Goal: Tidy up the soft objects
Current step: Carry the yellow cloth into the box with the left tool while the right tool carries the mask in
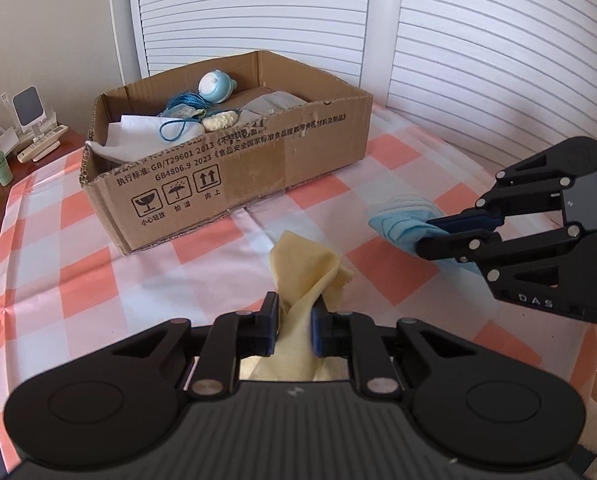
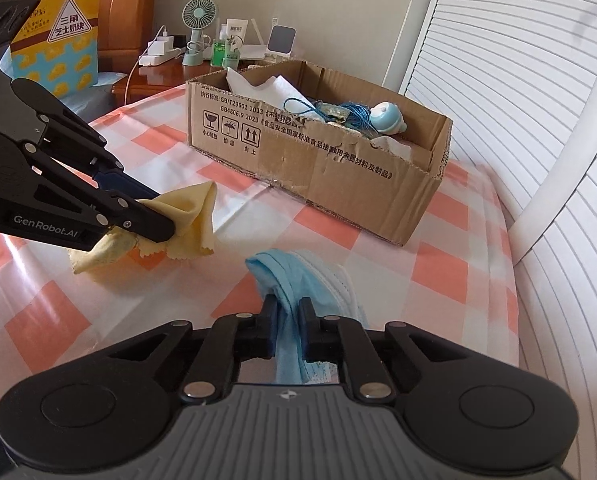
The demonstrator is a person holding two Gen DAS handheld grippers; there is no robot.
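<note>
A pale yellow cloth point(image 1: 304, 264) is pinched between the pads of my left gripper point(image 1: 295, 312), bunched and lifted a little off the checked tablecloth; the right wrist view shows this cloth point(image 2: 190, 212) hanging from the left gripper point(image 2: 166, 216). My right gripper point(image 2: 288, 320) is shut on a light blue face mask point(image 2: 294, 276), seen from the side in the left wrist view as the mask point(image 1: 398, 220) in the right gripper point(image 1: 426, 236). Behind both stands an open cardboard box point(image 1: 258, 160) holding white cloth, blue cord, a fluffy cream piece and a small blue-white toy point(image 1: 216, 86).
The table wears a pink-and-white checked cloth point(image 1: 158, 272). White slatted doors point(image 1: 478, 40) rise behind the box. A wooden side table point(image 2: 166, 68) at the left carries a small fan, bottles, a power strip and a yellow snack bag point(image 2: 58, 36).
</note>
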